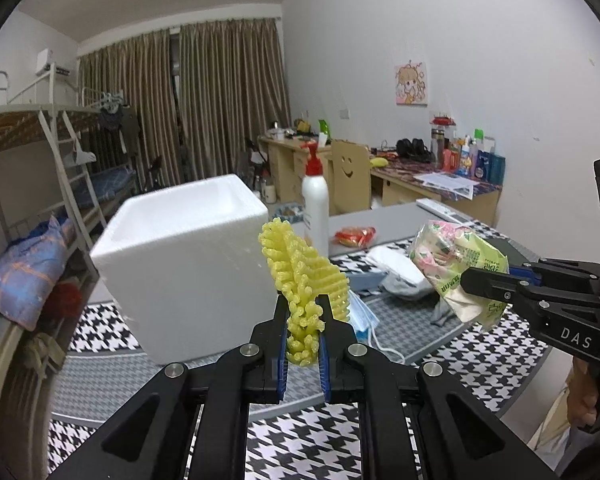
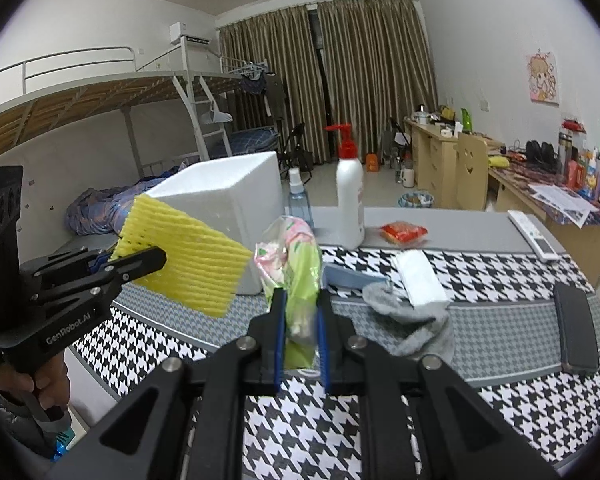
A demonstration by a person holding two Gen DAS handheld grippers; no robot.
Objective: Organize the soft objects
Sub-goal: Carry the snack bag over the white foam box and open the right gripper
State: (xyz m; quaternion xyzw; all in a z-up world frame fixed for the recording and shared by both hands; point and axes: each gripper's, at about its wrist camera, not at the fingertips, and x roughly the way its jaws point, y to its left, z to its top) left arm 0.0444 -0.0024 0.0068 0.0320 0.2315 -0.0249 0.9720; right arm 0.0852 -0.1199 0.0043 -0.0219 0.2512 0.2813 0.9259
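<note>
My left gripper (image 1: 303, 304) is shut on a yellow foam net (image 1: 300, 276) and holds it above the table, just right of the open white foam box (image 1: 180, 256). The net also shows in the right wrist view (image 2: 188, 260), in front of the box (image 2: 228, 200). My right gripper (image 2: 300, 300) is shut on a green and pink plastic tissue pack (image 2: 296, 264), held above the table. The pack also shows in the left wrist view (image 1: 456, 264), to the right of the net. A grey sock (image 2: 412, 316), a white pad (image 2: 420, 276) and a blue face mask (image 1: 362, 312) lie on the table.
A white pump bottle (image 2: 350, 196), a small spray bottle (image 2: 298, 196) and a red snack packet (image 2: 403, 233) stand behind. A black phone (image 2: 576, 328) and a remote (image 2: 534, 236) lie at the right. The houndstooth cloth (image 2: 500, 400) covers the table. A bunk bed (image 1: 40, 184) is left.
</note>
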